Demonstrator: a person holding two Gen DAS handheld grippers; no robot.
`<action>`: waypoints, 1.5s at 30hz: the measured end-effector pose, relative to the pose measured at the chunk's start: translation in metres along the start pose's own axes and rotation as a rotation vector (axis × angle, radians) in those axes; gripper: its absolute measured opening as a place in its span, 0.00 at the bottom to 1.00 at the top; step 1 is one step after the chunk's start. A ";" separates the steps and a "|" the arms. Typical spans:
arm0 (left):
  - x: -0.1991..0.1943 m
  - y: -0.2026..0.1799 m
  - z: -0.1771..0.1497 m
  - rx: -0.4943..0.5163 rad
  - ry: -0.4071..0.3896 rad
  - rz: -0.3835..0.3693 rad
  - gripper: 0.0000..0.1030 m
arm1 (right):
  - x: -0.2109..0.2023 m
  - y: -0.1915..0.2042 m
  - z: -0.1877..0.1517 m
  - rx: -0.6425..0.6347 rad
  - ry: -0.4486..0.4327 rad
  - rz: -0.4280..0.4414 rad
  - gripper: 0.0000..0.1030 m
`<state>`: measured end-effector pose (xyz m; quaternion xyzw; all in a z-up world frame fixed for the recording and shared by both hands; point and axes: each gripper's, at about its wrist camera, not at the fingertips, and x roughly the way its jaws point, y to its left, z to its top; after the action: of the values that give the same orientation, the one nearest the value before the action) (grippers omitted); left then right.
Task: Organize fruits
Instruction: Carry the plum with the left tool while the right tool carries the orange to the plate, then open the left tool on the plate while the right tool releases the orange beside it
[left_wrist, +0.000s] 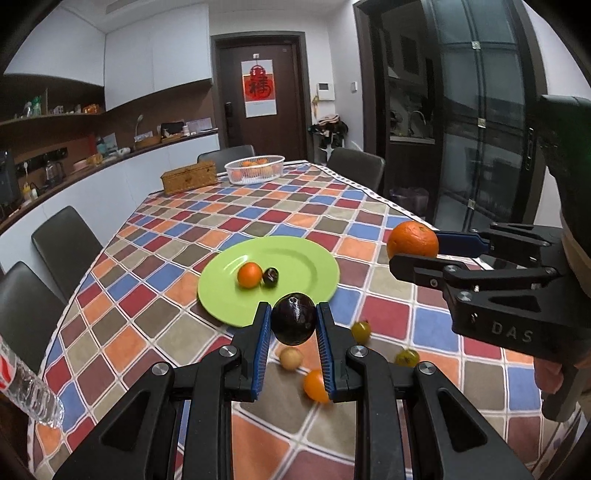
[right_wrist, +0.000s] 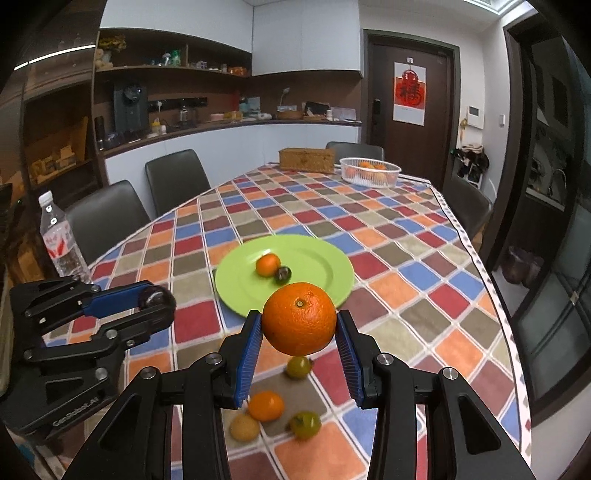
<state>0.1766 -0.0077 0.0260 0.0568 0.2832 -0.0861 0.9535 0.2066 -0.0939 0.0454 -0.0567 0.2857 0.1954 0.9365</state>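
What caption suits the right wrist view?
Right claw lifts an orange toward a green plate holding two fruits.

Two handheld grippers of matte black plastic. Each has angular linkage arms with triangular cut-outs, joined by round silver screw heads. The left gripper (left_wrist: 293, 325) carries ribbed blue pads (left_wrist: 261, 350) along the inner faces of its fingers; the right gripper (right_wrist: 300, 325) has the same ribbed blue pads (right_wrist: 248, 363). Raised lettering on the left one's body reads "GenRoboLAI"; the right one's shows "DAS".
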 end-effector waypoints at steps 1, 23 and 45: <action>0.003 0.002 0.002 -0.006 0.003 -0.002 0.24 | 0.003 0.001 0.003 -0.002 0.000 0.004 0.40; 0.116 0.061 0.036 -0.101 0.142 -0.021 0.24 | 0.129 -0.013 0.043 0.014 0.184 0.064 0.40; 0.158 0.075 0.028 -0.118 0.237 0.001 0.38 | 0.191 -0.025 0.039 0.026 0.301 0.053 0.44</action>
<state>0.3366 0.0405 -0.0331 0.0106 0.3986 -0.0617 0.9150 0.3817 -0.0445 -0.0283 -0.0658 0.4269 0.2054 0.8782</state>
